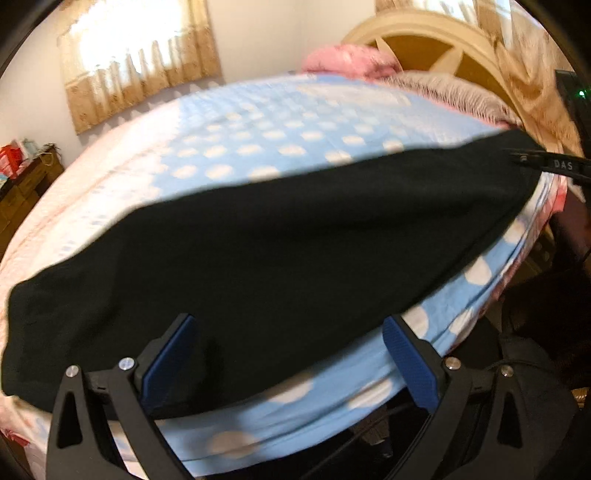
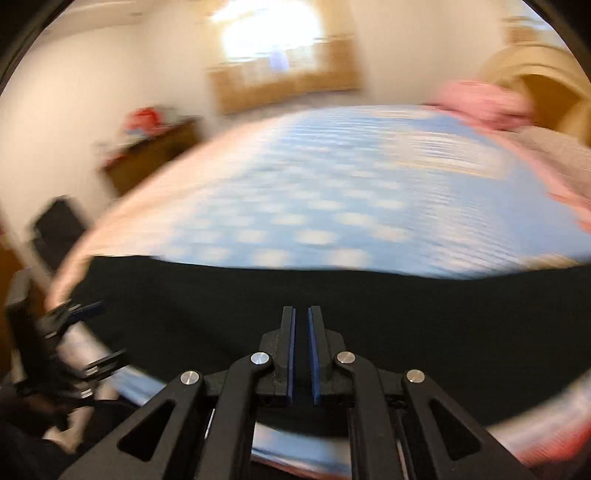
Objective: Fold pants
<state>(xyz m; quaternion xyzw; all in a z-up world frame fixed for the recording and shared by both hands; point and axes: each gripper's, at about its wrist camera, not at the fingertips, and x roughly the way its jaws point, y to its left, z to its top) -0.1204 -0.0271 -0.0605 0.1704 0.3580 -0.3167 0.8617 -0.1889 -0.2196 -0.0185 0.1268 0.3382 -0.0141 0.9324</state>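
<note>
Nearest, the left gripper (image 1: 288,354) hangs with jaws spread wide at the near edge of the black pants (image 1: 295,236), gripping nothing, probably lining up for a hem. The pants lie flat in a long band across the near side of the bed (image 1: 258,147), on its blue cloud-print sheet. The right gripper (image 2: 301,350) has jaws nearly together; whether cloth is pinched, I cannot tell. Its finger reads "DAS". Beyond: pink bedding (image 1: 347,59), headboard (image 1: 424,33).

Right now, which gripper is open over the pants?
The left gripper: its blue pads stand wide apart over the black pants. The right gripper is nearly closed.
</note>
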